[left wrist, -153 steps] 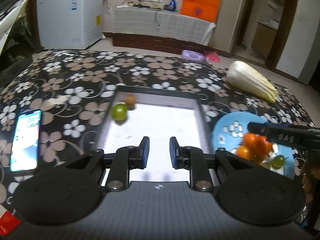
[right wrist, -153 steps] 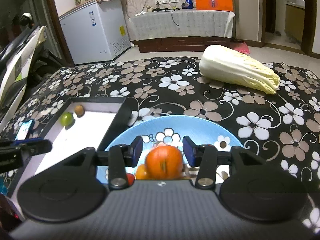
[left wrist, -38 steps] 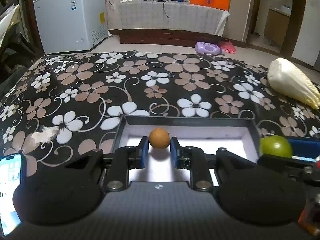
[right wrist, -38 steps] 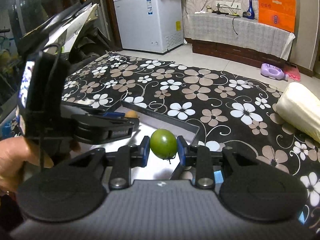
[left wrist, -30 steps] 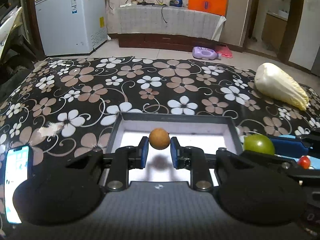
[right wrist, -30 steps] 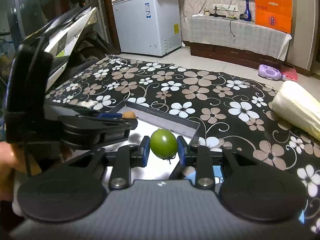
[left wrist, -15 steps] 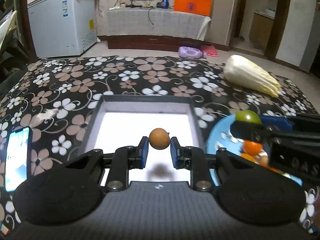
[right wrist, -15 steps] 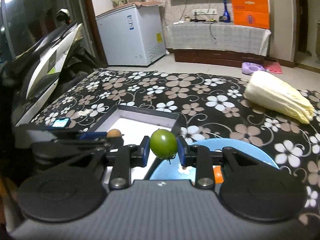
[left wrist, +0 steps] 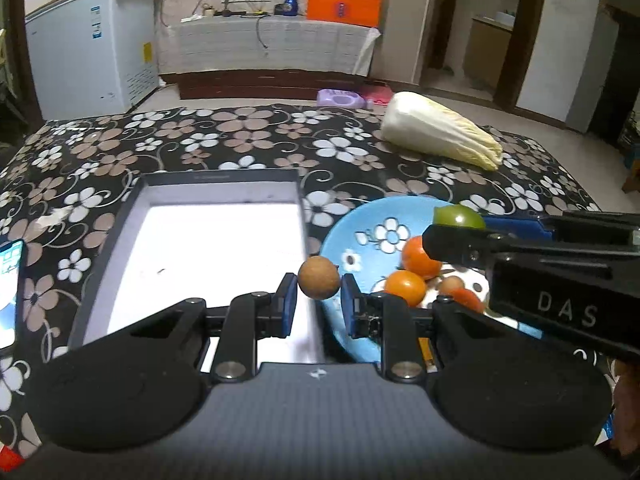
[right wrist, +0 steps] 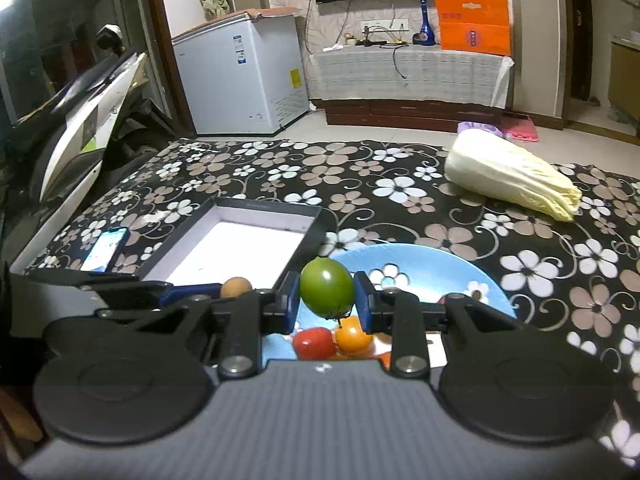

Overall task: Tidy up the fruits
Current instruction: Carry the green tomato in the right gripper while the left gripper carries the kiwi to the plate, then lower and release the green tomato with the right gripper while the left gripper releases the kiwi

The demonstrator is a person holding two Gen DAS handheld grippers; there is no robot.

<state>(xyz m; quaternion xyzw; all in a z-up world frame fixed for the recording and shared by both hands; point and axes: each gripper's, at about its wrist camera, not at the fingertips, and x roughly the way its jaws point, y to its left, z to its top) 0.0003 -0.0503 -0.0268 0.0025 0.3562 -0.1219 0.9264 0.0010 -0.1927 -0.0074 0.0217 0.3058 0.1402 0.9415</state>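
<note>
My left gripper (left wrist: 319,304) is shut on a small brown round fruit (left wrist: 319,278), held above the right edge of the white-floored black box (left wrist: 120,240), next to the blue flowered plate (left wrist: 376,216). My right gripper (right wrist: 327,306) is shut on a green tomato (right wrist: 327,286), held above the blue plate (right wrist: 420,268). The green tomato also shows in the left wrist view (left wrist: 460,216). Orange and red fruits (left wrist: 418,258) lie on the plate. The brown fruit shows in the right wrist view (right wrist: 236,286).
A napa cabbage (left wrist: 438,136) lies at the far right of the flowered tablecloth. A lit phone (left wrist: 9,288) lies left of the box. A white freezer (left wrist: 86,48) and a cloth-covered cabinet (left wrist: 276,48) stand beyond the table.
Both grippers picked fruits out of the box and carried them right. The left gripper with the brown fruit now hangs at the box's right edge; the right gripper with the green tomato is over the plate.
</note>
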